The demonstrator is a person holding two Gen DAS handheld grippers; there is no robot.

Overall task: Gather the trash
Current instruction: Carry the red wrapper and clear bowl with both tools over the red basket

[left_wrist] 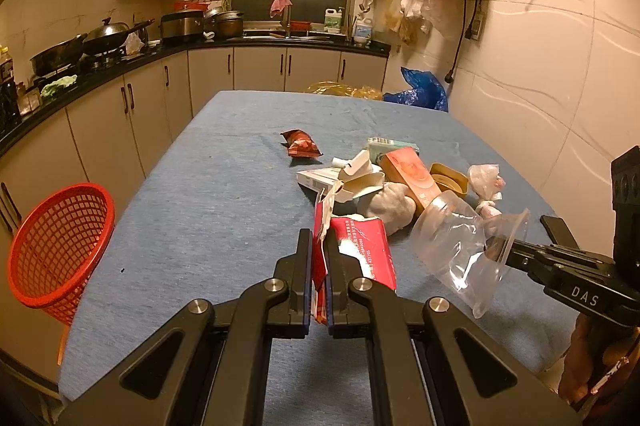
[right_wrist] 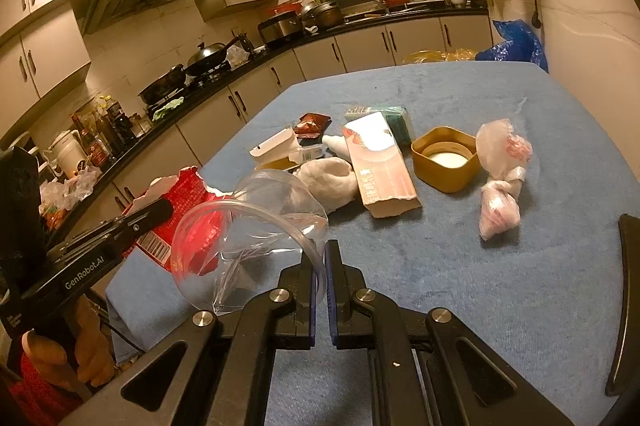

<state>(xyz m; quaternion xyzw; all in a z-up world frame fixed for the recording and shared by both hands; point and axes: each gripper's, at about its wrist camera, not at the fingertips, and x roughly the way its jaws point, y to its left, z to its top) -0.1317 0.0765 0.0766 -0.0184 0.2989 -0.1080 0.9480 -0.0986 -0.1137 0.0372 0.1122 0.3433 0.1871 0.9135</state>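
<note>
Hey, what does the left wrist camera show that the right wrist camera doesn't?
Only the left wrist view shows the red basket hanging past the table's left edge, and the left gripper shut on the torn red packet.

Only the right wrist view shows the bottles and kettle on the counter, and the right gripper shut on the rim of the clear bag.

Both show the blue table, the pink box, the gold tin, the knotted white bags, the small red wrapper, the window and the blue bag.

Red mesh basket (left_wrist: pixel 60 250), blue tablecloth (left_wrist: pixel 224 186), red-and-white torn packet (left_wrist: pixel 352 246), gold tin (right_wrist: pixel 446 158)
</note>
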